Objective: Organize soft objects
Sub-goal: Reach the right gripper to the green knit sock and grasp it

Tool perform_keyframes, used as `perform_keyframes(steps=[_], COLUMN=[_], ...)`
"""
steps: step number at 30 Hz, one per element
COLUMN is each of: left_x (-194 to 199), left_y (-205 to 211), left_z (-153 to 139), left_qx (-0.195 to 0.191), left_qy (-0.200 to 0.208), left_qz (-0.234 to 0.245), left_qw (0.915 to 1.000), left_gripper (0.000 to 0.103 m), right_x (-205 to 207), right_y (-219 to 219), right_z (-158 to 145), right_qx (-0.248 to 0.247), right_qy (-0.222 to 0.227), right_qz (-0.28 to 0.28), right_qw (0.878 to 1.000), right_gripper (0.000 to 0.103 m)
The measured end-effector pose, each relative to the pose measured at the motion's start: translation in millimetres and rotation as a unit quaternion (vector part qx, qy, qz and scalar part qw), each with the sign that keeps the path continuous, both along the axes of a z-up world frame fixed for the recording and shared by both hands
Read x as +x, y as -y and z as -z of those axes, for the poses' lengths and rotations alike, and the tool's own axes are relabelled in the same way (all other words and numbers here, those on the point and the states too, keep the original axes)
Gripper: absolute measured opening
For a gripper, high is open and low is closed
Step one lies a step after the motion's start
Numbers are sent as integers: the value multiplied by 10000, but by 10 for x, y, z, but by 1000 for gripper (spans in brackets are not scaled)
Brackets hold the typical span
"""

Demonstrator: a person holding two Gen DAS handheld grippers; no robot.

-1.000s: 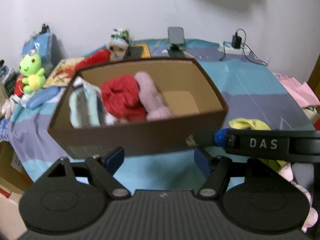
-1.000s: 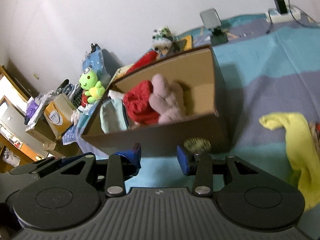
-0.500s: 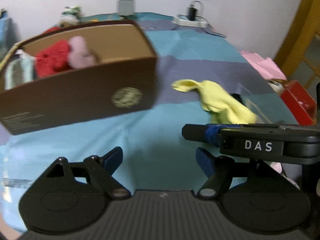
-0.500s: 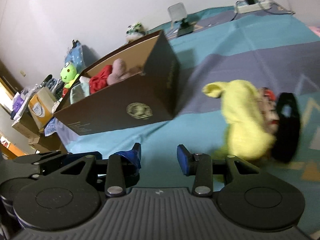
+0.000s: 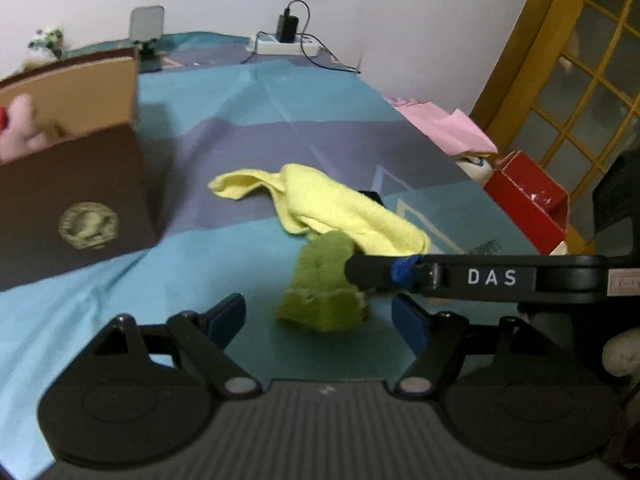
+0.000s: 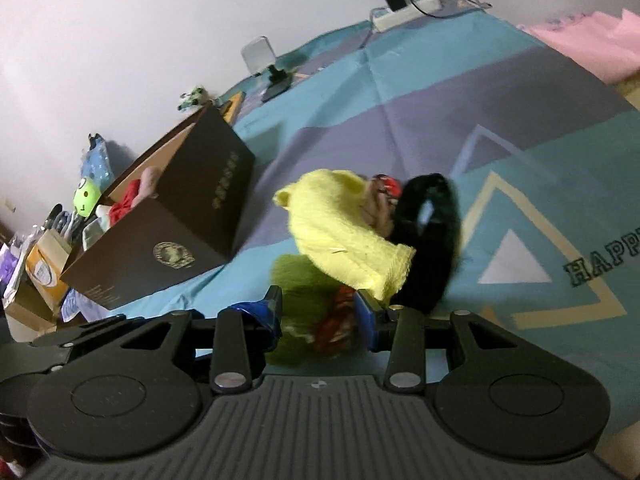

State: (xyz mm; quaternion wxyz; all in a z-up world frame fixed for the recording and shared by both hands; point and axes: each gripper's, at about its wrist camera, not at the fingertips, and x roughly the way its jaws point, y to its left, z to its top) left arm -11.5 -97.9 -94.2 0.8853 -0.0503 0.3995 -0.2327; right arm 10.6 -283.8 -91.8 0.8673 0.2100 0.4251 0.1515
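Note:
A brown cardboard box (image 5: 72, 200) (image 6: 168, 240) stands at the left with a pink plush (image 5: 20, 128) and red cloth (image 6: 120, 210) inside. A yellow cloth (image 5: 332, 208) (image 6: 344, 228) lies on the bedspread, partly over a green plush (image 5: 324, 288) (image 6: 300, 312). A black furry item (image 6: 428, 236) lies beside them. My left gripper (image 5: 320, 320) is open just short of the green plush. My right gripper (image 6: 320, 316) is open with its fingers on either side of the green plush. One right finger (image 5: 372, 270) shows in the left wrist view.
A striped blue and purple bedspread (image 5: 280, 120) covers the surface. A power strip with charger (image 5: 286, 42) and a phone stand (image 5: 147, 26) sit at the far edge. Pink cloth (image 5: 448, 124) and a red box (image 5: 528, 208) lie at the right. Toys and boxes (image 6: 44, 248) stand left.
Both grippers swung right, away from the box, and came down toward the pile. The green plush came into view and now sits between the right gripper's fingers.

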Motion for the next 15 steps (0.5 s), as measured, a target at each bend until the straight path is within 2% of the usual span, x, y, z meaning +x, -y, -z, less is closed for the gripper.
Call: perform_keyframes(steps=[3, 6, 8, 11, 15], left_x=[100, 174, 209, 223, 218], left_y=[90, 139, 141, 144, 153], left_z=[104, 216, 272, 287, 228], left_qx=[9, 17, 24, 96, 157], left_qy=[-104, -238, -270, -216, -31], left_qz=[-17, -35, -37, -71, 14], left_qw=[9999, 9997, 9996, 9997, 9999], left_gripper=[73, 62, 50, 43, 23], right_x=[28, 20, 29, 52, 86], right_y=[97, 178, 218, 229, 192], right_z=[52, 56, 46, 27, -3], right_qx=[282, 718, 932, 1081, 1181], right_qy=[-183, -198, -162, -87, 29], right_qz=[52, 65, 10, -90, -335], right_qw=[9994, 9972, 9955, 9941, 9924], right_gripper=[24, 24, 24, 21, 21])
